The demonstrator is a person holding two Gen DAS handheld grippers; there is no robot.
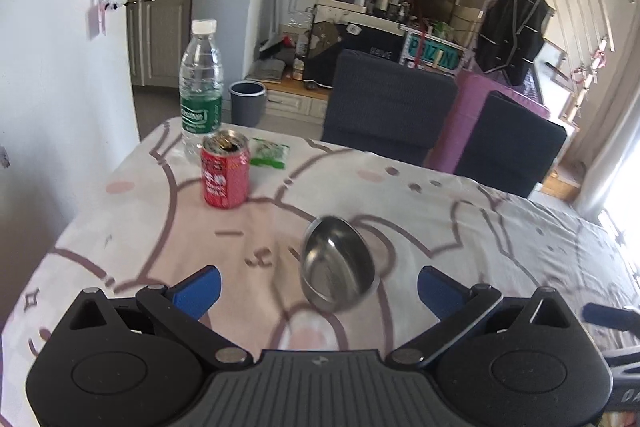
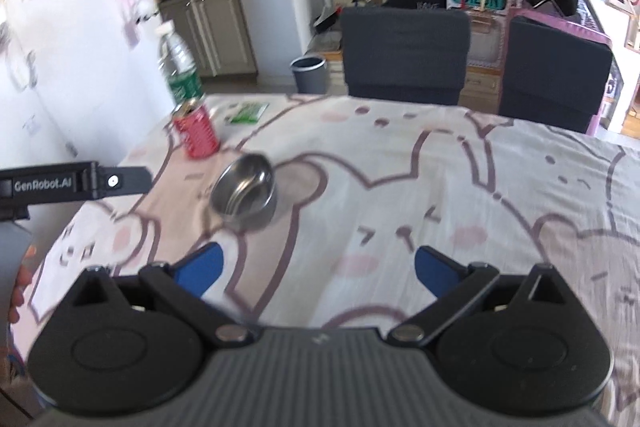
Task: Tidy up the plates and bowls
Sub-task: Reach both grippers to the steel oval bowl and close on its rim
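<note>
Both grippers empty above the table, steel bowls stacked and let go.

Left gripper and right gripper spread wide, nothing between the blue pads. Steel bowls nested on the tablecloth, at about 11 o'clock of the right gripper; possibly two, though blur hides the count. No plates visible, so stacking seems done or nearly so. Right view alone shows the nested inner rim and the left gripper's arm at 9 o'clock; left view alone reads the bowls as one tilted shell, with the can at 11 o'clock.
</note>
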